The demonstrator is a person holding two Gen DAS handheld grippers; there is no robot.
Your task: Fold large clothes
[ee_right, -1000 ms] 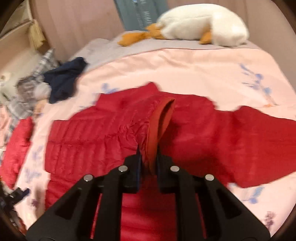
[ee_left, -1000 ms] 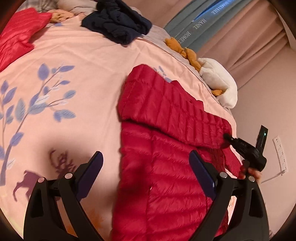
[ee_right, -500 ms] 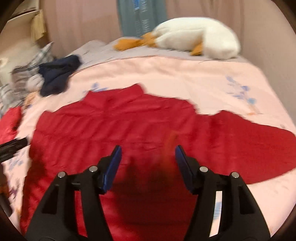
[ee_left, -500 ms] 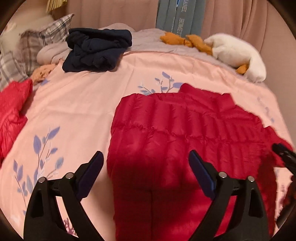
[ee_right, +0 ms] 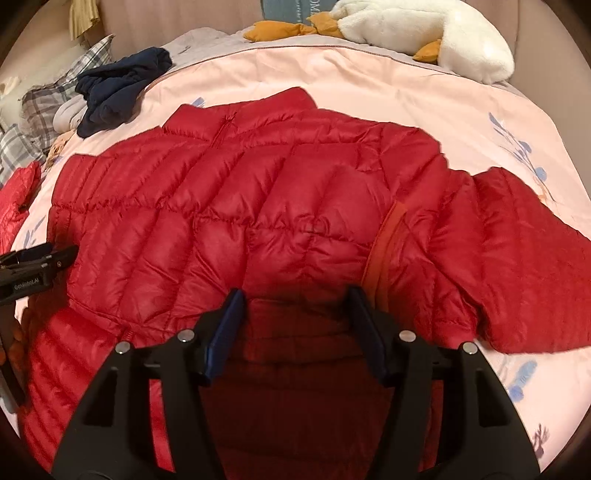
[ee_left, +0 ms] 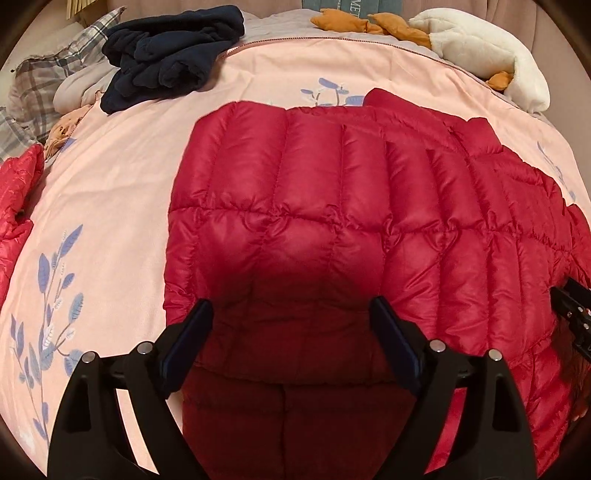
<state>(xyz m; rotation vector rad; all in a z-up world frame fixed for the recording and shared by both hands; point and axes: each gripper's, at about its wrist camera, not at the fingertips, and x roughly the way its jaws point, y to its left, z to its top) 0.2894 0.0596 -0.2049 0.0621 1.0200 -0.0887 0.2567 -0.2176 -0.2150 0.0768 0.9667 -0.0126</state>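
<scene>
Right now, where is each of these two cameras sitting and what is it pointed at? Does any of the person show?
Left wrist: sits on the left gripper, looks across the red puffer jacket toward the navy clothes; its open fingers frame the bottom, the right gripper pokes in at the right edge.
Right wrist: sits on the right gripper, open, over the jacket's middle, facing the white plush goose; the left gripper shows at the left edge.
Shared: jacket, pink bedspread, navy clothes, goose.
</scene>
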